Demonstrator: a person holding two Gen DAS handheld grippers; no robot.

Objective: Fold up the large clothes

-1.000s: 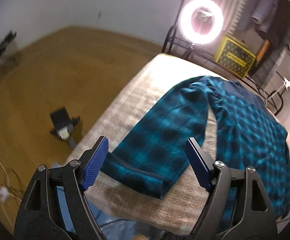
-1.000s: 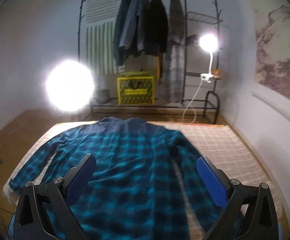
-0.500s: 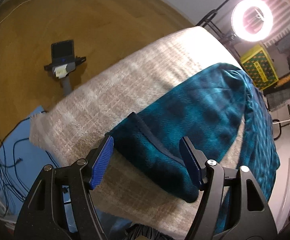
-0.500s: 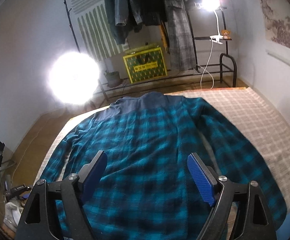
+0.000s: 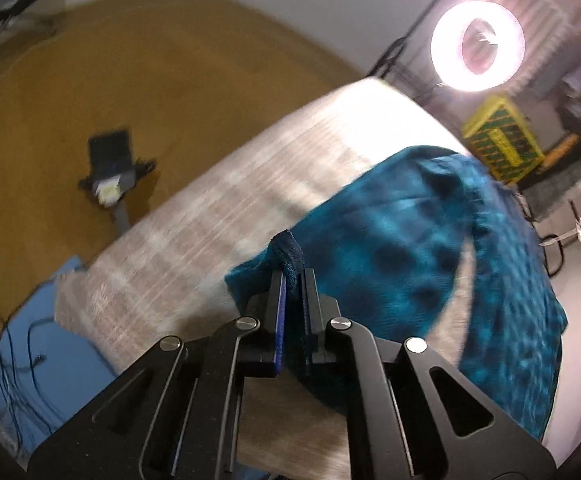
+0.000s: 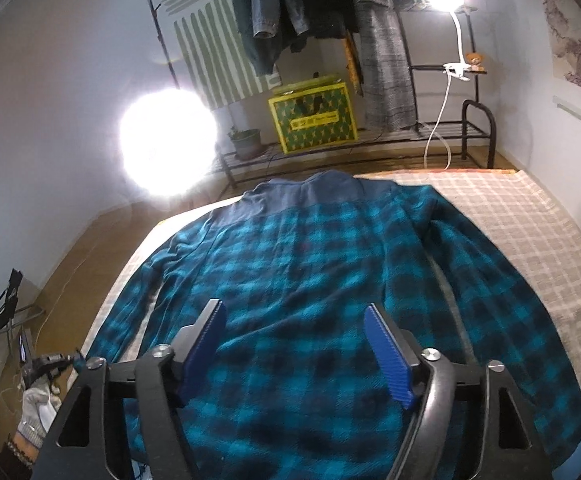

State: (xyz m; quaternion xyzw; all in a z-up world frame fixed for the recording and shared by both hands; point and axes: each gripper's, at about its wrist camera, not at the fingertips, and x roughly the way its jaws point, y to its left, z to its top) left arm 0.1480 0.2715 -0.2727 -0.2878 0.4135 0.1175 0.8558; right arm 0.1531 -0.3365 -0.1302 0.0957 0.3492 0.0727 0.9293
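Observation:
A large teal and black plaid shirt (image 6: 310,264) lies spread flat, back up, on a bed with a beige checked cover (image 6: 530,216). My left gripper (image 5: 292,276) is shut on the dark cuff of the shirt's left sleeve (image 5: 390,240) and holds it lifted off the bed near the left edge. My right gripper (image 6: 296,344) is open and empty, hovering over the lower middle of the shirt's body. The right sleeve (image 6: 502,312) lies stretched along the shirt's right side.
A bright ring light (image 5: 477,46) stands beyond the bed's far left corner. A clothes rack with hanging garments (image 6: 314,8) and a yellow-green box (image 6: 312,118) stand behind the bed. A small device on a stand (image 5: 112,168) sits on the wooden floor at left.
My left gripper closed on the sleeve cuff and lifted it off the bed. My right gripper moved lower and forward over the shirt's body, still open.

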